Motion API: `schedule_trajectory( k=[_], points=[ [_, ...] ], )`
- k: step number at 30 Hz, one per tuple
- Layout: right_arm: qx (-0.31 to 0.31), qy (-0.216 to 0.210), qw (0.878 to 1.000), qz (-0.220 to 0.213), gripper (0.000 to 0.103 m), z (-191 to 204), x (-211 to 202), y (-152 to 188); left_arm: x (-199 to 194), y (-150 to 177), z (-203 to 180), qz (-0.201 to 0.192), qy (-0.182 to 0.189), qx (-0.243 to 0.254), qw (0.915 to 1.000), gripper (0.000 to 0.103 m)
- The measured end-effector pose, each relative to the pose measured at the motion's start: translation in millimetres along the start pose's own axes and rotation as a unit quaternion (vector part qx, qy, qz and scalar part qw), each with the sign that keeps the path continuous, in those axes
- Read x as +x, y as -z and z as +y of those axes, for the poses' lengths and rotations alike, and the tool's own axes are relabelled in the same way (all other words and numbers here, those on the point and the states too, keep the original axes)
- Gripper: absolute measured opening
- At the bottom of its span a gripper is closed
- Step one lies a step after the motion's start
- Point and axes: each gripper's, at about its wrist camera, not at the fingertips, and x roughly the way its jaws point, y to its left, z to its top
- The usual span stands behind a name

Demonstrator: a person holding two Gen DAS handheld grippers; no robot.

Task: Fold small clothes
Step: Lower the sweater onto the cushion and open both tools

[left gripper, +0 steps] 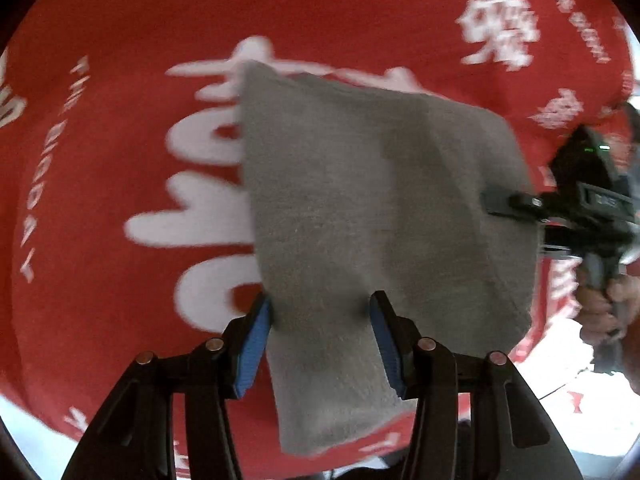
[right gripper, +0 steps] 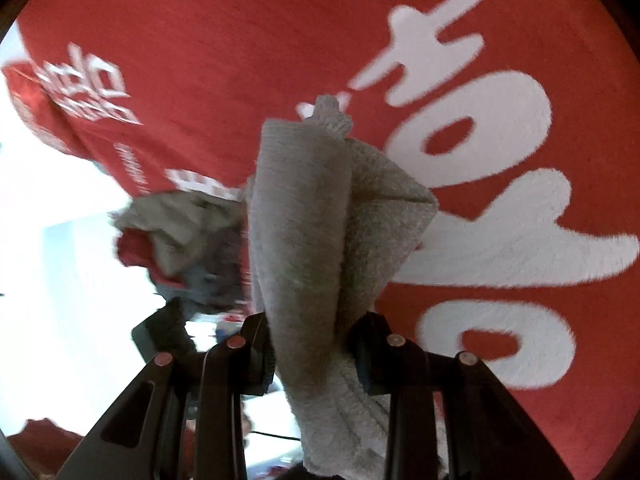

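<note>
A small grey terry cloth (left gripper: 360, 200) hangs lifted above the red cloth, held by both grippers. My left gripper (left gripper: 322, 320) has its blue pads (left gripper: 256, 332) pressed on the cloth's near edge, shut on it. In the left wrist view my right gripper (left gripper: 508, 202) comes in from the right and clamps the cloth's right edge. From the right wrist, the grey cloth (right gripper: 304, 220) bunches into upright folds between the black fingers of my right gripper (right gripper: 312, 344), which is shut on it. Motion blurs both views.
A large red cloth with big white lettering (left gripper: 120, 120) (right gripper: 240, 40) covers the surface below. A heap of grey and red clothes (right gripper: 180, 236) lies at its left edge, beside bright white tabletop (right gripper: 60, 220). A person's hand (left gripper: 600, 304) grips the right gripper's handle.
</note>
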Motion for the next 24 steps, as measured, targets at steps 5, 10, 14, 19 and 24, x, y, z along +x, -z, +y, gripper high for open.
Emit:
schedule_trajectory(
  k=[5, 10, 14, 19, 24],
  points=[
    [0.027, 0.082, 0.996, -0.039, 0.051, -15.3, -17.2, -4.3, -11.4, 5.7, 13.3, -0.023, -0.032, -0.022, 0.999, 0.074],
    [0.003, 0.112, 0.992, -0.053, 0.057, 10.3, -45.3, 29.1, -32.1, 11.7, 8.7, -0.042, -0.058, -0.018, 0.9973, 0.103],
    [-0.004, 0.109, 0.994, -0.031, 0.057, 28.5, -38.9, 68.8, -43.2, 8.2, -6.1, -0.051, -0.072, -0.011, 0.9961, 0.103],
    [-0.008, 0.15, 0.989, 0.006, 0.009, 17.4, -10.9, 87.7, -59.3, 3.3, -15.5, -0.07, -0.023, -0.021, 0.9971, 0.103],
    [-0.052, 0.207, 0.977, -0.025, 0.008, 24.0, -13.6, 97.3, -62.2, 0.5, -12.0, -0.067, 0.002, -0.032, 0.9973, 0.103]
  ],
)
